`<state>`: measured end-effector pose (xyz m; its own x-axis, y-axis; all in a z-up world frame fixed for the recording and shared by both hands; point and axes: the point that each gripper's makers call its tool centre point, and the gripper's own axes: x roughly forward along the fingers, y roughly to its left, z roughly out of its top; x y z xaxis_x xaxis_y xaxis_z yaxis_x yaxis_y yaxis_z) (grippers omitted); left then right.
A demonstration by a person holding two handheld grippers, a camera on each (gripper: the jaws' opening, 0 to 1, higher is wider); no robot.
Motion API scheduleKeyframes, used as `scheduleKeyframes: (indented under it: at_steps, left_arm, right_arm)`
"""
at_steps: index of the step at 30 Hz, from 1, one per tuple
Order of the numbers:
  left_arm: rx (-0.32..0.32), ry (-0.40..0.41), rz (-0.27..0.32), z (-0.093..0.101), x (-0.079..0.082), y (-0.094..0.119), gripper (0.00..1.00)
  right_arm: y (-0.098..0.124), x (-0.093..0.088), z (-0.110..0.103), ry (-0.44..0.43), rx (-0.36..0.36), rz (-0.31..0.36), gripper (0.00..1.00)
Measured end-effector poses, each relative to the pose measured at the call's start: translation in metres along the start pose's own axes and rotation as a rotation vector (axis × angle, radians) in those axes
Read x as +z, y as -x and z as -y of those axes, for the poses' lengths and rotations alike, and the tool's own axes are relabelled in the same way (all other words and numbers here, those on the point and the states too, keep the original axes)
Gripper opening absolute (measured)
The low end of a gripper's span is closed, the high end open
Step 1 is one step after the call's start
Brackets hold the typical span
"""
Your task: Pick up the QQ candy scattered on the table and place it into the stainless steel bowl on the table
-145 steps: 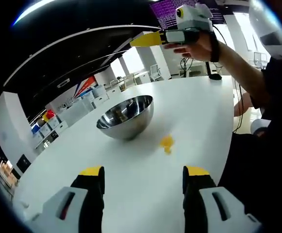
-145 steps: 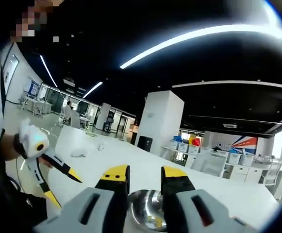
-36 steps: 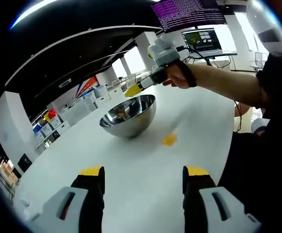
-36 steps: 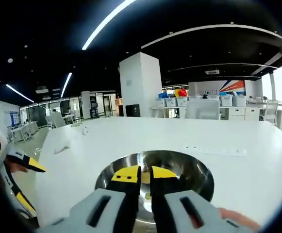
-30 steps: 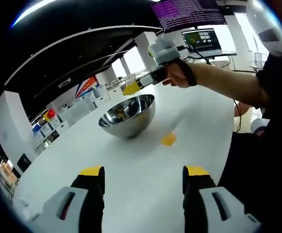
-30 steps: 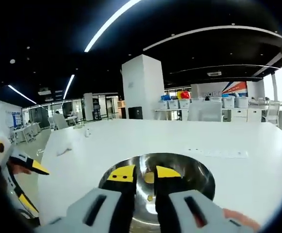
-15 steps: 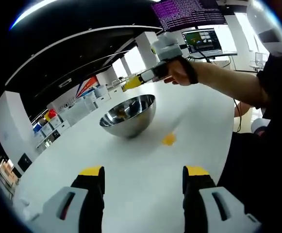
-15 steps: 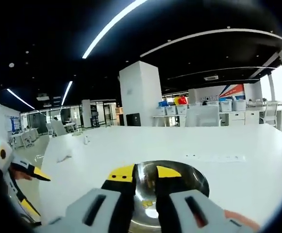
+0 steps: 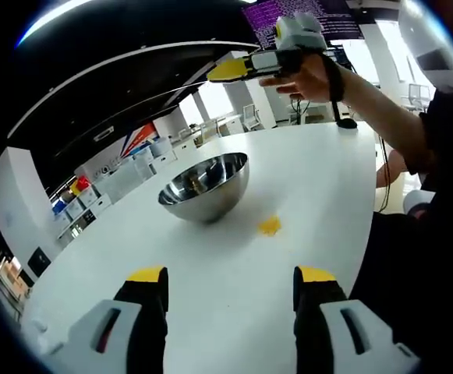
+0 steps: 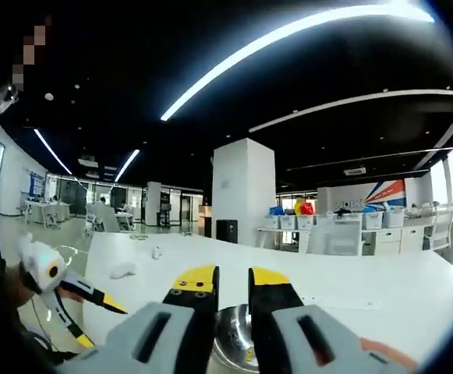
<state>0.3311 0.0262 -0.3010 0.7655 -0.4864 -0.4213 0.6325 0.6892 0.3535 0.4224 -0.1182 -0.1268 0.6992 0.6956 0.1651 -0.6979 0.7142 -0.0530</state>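
The stainless steel bowl [image 9: 203, 185] stands on the white table [image 9: 234, 312], with yellow candy visible inside it. One yellow QQ candy [image 9: 269, 226] lies on the table just right of the bowl. My left gripper [image 9: 230, 276] is low over the near table, wide open and empty. A hand holds my right gripper [image 9: 228, 70] high above and beyond the bowl. In the right gripper view its jaws [image 10: 231, 282] stand slightly apart with nothing between them, the bowl [image 10: 234, 343] far below them. The left gripper [image 10: 82, 300] appears at the lower left there.
The person's arm [image 9: 382, 109] and dark-clothed body [image 9: 429, 257] fill the right side of the left gripper view. The table's far edge [image 9: 78, 234] curves on the left. Desks, bins and monitors stand in the office behind.
The right gripper's jaws parted over the bowl about a second ago, then it rose high above the bowl. The left gripper has stayed in place. The loose candy has not moved.
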Motion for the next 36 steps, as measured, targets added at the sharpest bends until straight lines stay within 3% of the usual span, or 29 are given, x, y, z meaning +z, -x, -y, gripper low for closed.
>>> scheduleKeyframes:
  at_steps: [3,6,10,16,19,20,21,26,29,33,36]
  left_arm:
    - [0.002,-0.003,-0.001,0.0,0.0,0.0,0.65]
    - [0.001,-0.004,0.0,0.0,0.001,0.0,0.65]
    - [-0.001,-0.005,-0.004,0.001,-0.001,-0.001,0.65]
    - [-0.009,-0.005,-0.004,0.003,0.0,-0.003,0.65]
    - [-0.014,-0.006,-0.004,0.004,0.001,-0.005,0.65]
    - [-0.015,-0.008,-0.003,0.004,0.001,-0.005,0.65]
    - [-0.017,-0.006,-0.004,0.004,0.001,-0.006,0.65]
    - [-0.016,-0.001,-0.011,0.003,-0.002,-0.007,0.65]
    - [-0.014,0.001,-0.013,0.003,-0.003,-0.007,0.65]
    - [-0.018,0.001,-0.013,0.003,-0.003,-0.009,0.65]
    - [-0.021,0.002,-0.011,0.003,-0.002,-0.01,0.65]
  right_arm:
    - [0.011,0.002,-0.017,0.016,0.046,0.008,0.13]
    - [0.02,-0.015,-0.033,0.058,0.099,-0.031,0.12]
    - [0.028,-0.073,-0.047,0.105,0.155,-0.163,0.11]
    - [0.034,-0.175,-0.043,0.09,0.131,-0.375,0.09]
    - [0.032,-0.203,-0.039,0.076,0.117,-0.413,0.09]
    - [0.033,-0.211,-0.034,0.035,0.088,-0.432,0.09]
    - [0.033,-0.217,-0.03,-0.004,0.058,-0.445,0.08]
    - [0.029,-0.227,-0.037,-0.216,0.082,-0.434,0.07]
    - [0.031,-0.234,-0.033,-0.149,0.057,-0.467,0.07]
    - [0.031,-0.236,-0.043,-0.161,0.085,-0.476,0.07]
    - [0.032,-0.241,-0.042,-0.123,0.079,-0.5,0.07]
